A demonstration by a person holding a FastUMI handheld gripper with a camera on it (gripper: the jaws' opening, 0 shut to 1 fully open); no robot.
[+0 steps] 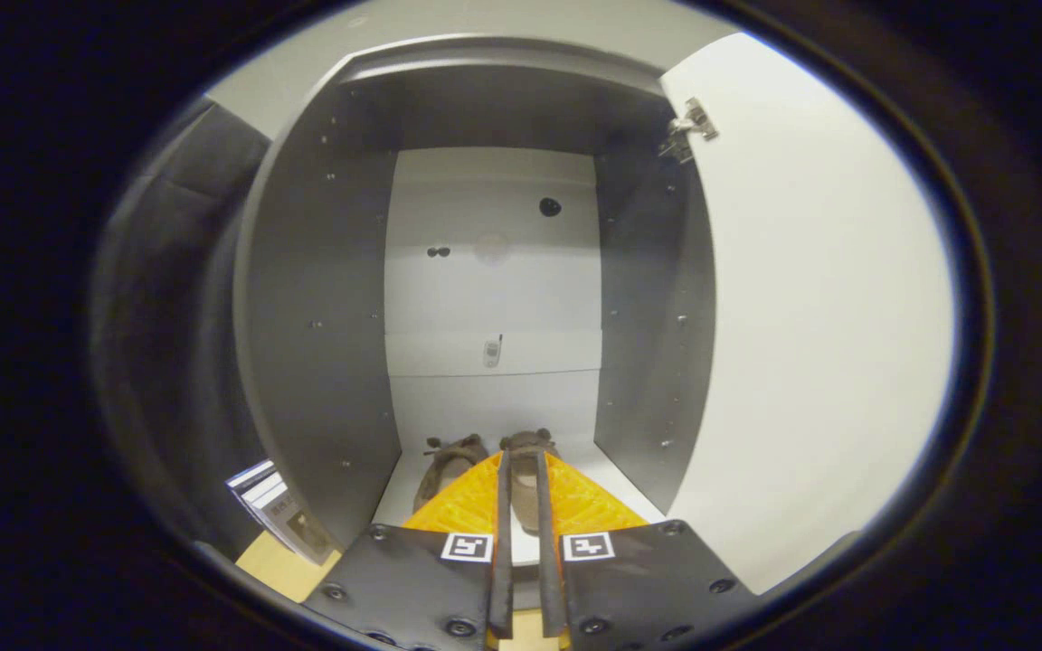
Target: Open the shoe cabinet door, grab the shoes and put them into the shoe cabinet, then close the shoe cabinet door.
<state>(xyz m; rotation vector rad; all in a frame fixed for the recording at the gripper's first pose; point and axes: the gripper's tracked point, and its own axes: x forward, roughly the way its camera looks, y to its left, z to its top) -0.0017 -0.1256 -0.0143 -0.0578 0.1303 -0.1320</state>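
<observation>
gaping shoe cabinet (322,298), shoes (485,470) inside, claw (521,470) near-closed

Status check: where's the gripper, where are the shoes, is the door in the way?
Hand-held gripper nearly closed, narrow gap, gripping nothing. Shoes on cabinet floor just beyond fingertips. Cabinet door swung open to the right, not yet closed. Nothing blocking.

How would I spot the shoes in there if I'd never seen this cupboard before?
Start with the open shoe cabinet, its white door swung out to one side. Look down to its pale floor, at the foot of the back panel. The shoes are the pair of brownish shapes side by side there, just beyond the fingertips of the nearly closed gripper, one showing through the narrow gap. Nothing else rests on that floor.
</observation>
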